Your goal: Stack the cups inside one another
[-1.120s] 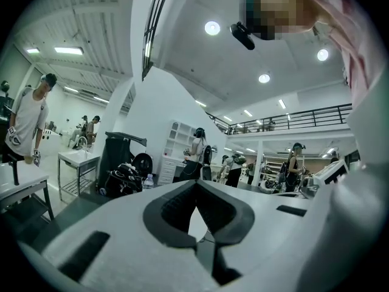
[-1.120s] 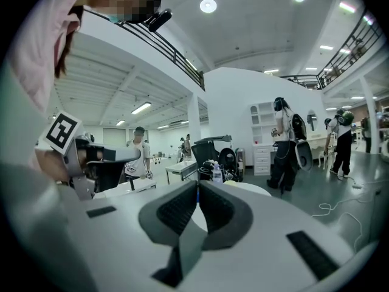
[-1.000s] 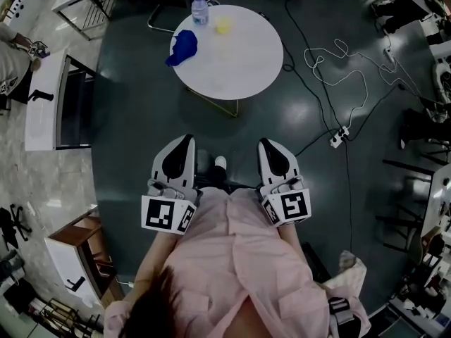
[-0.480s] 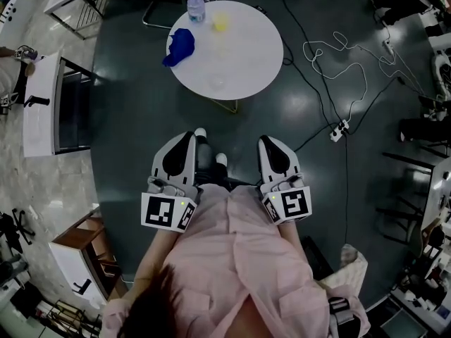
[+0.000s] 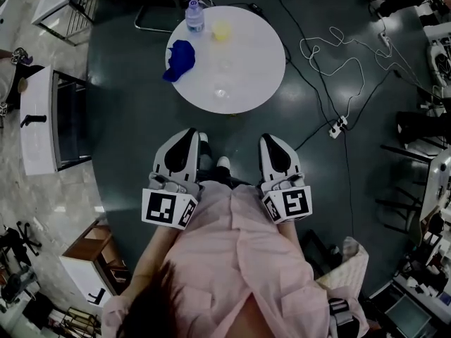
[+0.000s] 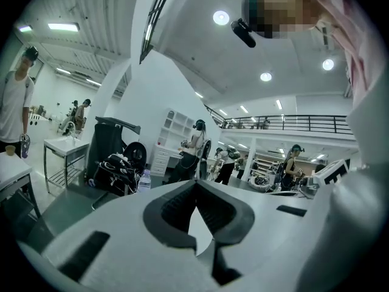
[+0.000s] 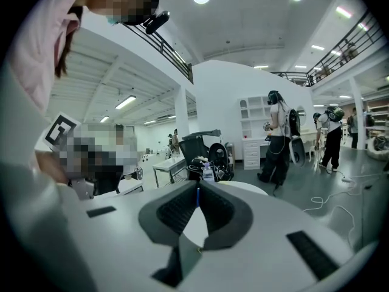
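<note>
On the left of the round white table (image 5: 254, 62) lies a crumpled blue cloth (image 5: 180, 56), with a water bottle (image 5: 194, 16) at the far edge just beyond it. Right of the bottle stands the yellow cup (image 5: 221, 28). Nearer, close to the table's near edge, a faint ring looks like a clear cup (image 5: 221, 91); there may be another between the two, but it is too faint to tell.

The left gripper (image 5: 184, 138) is held close to the person's body, jaws together with their tips meeting and nothing between them. The right gripper (image 5: 271, 145) is beside it in the same state, closed and empty.

The cups lie straight ahead, far from both grippers and well apart from them, with bare floor between. They sit roughly on a near-to-far line that falls between the two grippers, so neither hand is clearly nearer. The task looks not yet begun: the likely next need is to close on the table, open the jaws and reach for the near cup first.
</note>
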### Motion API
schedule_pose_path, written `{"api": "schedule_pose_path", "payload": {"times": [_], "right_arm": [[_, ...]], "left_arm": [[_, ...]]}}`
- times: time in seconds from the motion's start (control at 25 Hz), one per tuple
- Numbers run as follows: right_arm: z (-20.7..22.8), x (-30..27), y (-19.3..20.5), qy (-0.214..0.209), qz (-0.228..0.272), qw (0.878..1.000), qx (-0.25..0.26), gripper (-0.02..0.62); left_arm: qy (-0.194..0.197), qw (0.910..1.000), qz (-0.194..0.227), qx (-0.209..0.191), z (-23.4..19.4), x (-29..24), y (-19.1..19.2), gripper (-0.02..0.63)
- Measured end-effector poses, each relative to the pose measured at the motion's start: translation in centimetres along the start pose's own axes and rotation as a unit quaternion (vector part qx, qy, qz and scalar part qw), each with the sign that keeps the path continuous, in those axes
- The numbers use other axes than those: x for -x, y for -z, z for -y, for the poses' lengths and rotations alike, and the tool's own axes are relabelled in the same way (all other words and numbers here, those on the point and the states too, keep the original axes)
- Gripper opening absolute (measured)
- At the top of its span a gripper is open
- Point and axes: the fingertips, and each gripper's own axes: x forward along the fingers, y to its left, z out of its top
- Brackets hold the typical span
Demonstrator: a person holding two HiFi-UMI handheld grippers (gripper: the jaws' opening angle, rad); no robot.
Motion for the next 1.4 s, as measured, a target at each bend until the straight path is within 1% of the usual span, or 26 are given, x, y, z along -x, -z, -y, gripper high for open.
{"api": "schedule_pose_path", "payload": {"times": [0.24, 0.52, 0.64, 0.92, 1.4], "right_arm": [[0.0, -2.3, -0.5, 0.02, -0.012, 1.0, -0.003, 0.034], [0.4, -4.7, -1.0, 0.041, -0.013, 0.999, -0.015, 0.034], [0.1, -5.8, -1.0, 0.044, -0.014, 0.999, -0.018, 0.034], [-1.1, -8.1, -1.5, 0.041, -0.012, 0.999, -0.017, 0.034], [-1.1, -9.7, -1.9, 0.026, -0.024, 0.999, -0.013, 0.034]], "left_arm": [[0.011, 0.9998, -0.015, 0.01, -2.5, -1.8, -0.5, 0.015], [0.027, 0.9993, -0.024, 0.009, -4.7, -3.8, -1.1, 0.015], [0.028, 0.9993, -0.024, 0.009, -5.9, -4.1, -1.4, 0.015], [0.016, 0.9994, -0.025, 0.016, -8.8, -4.1, -1.7, 0.015], [0.0, 0.9991, -0.029, 0.031, -10.2, -4.5, -1.7, 0.015]]}}
